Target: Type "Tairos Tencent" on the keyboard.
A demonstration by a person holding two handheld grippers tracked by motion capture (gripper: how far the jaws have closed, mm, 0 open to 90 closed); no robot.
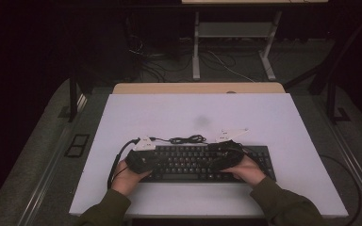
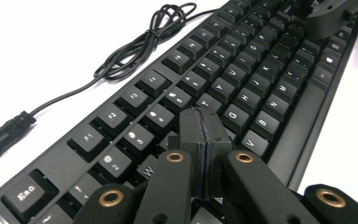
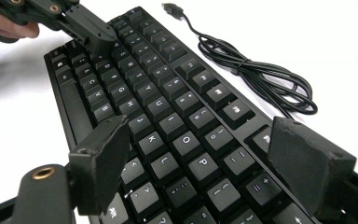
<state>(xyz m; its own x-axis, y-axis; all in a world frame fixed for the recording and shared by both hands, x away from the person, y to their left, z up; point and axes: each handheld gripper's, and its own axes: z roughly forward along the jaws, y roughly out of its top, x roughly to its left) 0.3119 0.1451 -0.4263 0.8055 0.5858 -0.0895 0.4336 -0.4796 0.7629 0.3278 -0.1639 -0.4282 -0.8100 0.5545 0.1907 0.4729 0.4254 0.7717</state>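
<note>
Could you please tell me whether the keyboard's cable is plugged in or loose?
Loose. The cable lies bundled on the table behind the keyboard, its plug resting free on the surface.

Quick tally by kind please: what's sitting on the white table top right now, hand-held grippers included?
Keyboard: 1
Coiled USB cable: 1
Hand-held grippers: 2, left hand-held gripper shut, right hand-held gripper open, both over the keys
Total: 4

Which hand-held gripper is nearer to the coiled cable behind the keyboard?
About equal. The cable coil lies between them: left hand-held gripper over the keyboard's left part, right hand-held gripper over its right.
</note>
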